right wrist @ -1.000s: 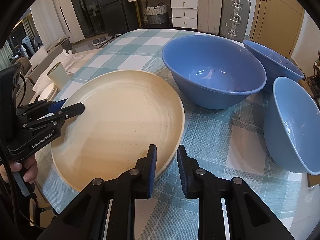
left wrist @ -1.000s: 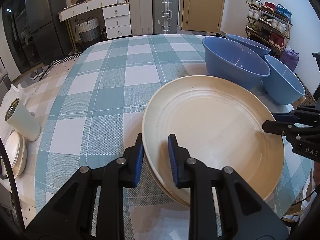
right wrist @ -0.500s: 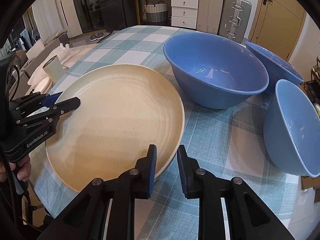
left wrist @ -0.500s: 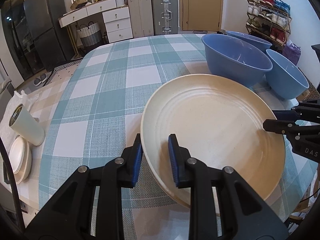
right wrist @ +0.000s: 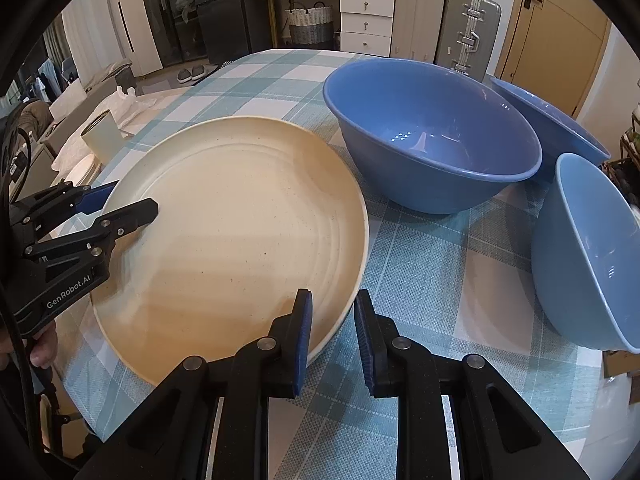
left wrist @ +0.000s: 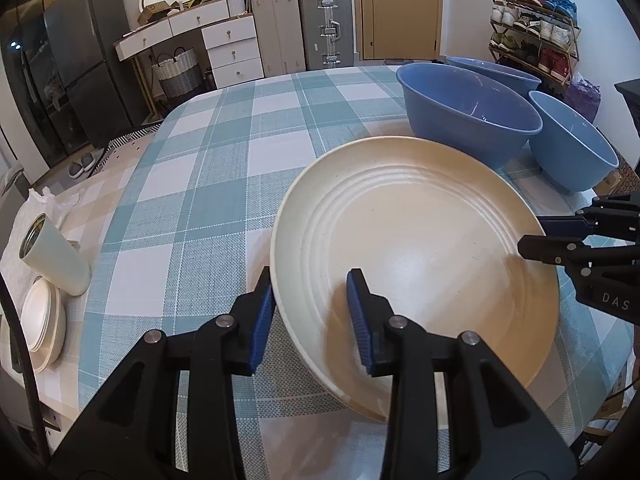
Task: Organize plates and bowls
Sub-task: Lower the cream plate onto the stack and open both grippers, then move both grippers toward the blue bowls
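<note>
Cream plate has both grippers, left and right, at opposite rims with jaws released, so it rests on the desk.

plate: cream, looks ceramic, faintly speckled, satin sheen, raised rings near the rim
large bowl: blue, smooth, glossy with small light glints; plastic or glazed, cannot tell
tablecloth: woven cloth over the table, teal and white check, matt, coarse weave
left gripper: matt black plastic, silvery metal pins; fingers faced with ribbed blue pads
right gripper: same matt black plastic, blue ribbed pads
suitcase: upper centre, ribbed silver shell, metallic look
</note>
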Demonstrator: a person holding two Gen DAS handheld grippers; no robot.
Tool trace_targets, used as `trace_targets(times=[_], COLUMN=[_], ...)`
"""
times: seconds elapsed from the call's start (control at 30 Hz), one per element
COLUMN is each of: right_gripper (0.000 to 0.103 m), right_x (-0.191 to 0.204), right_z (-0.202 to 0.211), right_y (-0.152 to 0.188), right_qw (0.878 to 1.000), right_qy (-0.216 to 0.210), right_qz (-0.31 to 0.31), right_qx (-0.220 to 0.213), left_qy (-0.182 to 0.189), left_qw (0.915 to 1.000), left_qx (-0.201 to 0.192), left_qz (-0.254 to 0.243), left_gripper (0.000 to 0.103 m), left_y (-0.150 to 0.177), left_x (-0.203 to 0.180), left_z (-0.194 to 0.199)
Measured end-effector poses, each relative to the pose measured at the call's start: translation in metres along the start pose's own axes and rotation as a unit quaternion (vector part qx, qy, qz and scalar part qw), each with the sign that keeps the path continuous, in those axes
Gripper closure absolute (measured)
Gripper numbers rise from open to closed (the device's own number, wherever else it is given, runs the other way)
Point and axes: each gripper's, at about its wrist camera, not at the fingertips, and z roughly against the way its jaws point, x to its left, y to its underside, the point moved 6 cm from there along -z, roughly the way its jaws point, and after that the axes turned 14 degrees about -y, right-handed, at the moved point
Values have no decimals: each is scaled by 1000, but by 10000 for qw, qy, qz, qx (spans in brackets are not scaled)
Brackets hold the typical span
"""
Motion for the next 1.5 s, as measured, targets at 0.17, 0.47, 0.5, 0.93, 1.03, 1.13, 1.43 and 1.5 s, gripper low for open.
trace_targets(times=[0.17, 0.47, 0.5, 0.93, 1.03, 1.13, 1.43, 1.5], right_gripper=[81, 81, 81, 54, 51, 34, 11, 7], right_x=[0, -2, -3, -6, -4, -3, -4, -7], right_z=[2, 4, 4, 12, 20, 29, 65, 73], right_y=[2, 3, 4, 2, -1, -4, -16, -19], right_qw=[10000, 9999, 9999, 9995, 9994, 9990, 9962, 9957], right_qy=[-22, -121, -113, -262, -276, -342, -529, -514], right_qz=[4, -28, -34, -133, -122, -109, -254, -264], right_qx=[15, -18, -8, -88, -145, -256, -648, -727], left_qy=[46, 247, 268, 496, 559, 691, 902, 958], left_qw=[10000, 9993, 9992, 9979, 9975, 9962, 9941, 9935], left_qx=[25, 264, 283, 227, 196, 155, -141, -202], left_qz=[-29, 53, 52, 350, 395, 507, 586, 579], left_gripper=[66, 56, 54, 27, 25, 21, 2, 2], left_y=[0, 7, 7, -7, -12, -18, -45, -52], left_x=[-3, -4, -4, 8, 11, 14, 11, 8], left_z=[0, -8, -9, -1, 2, 8, 33, 38])
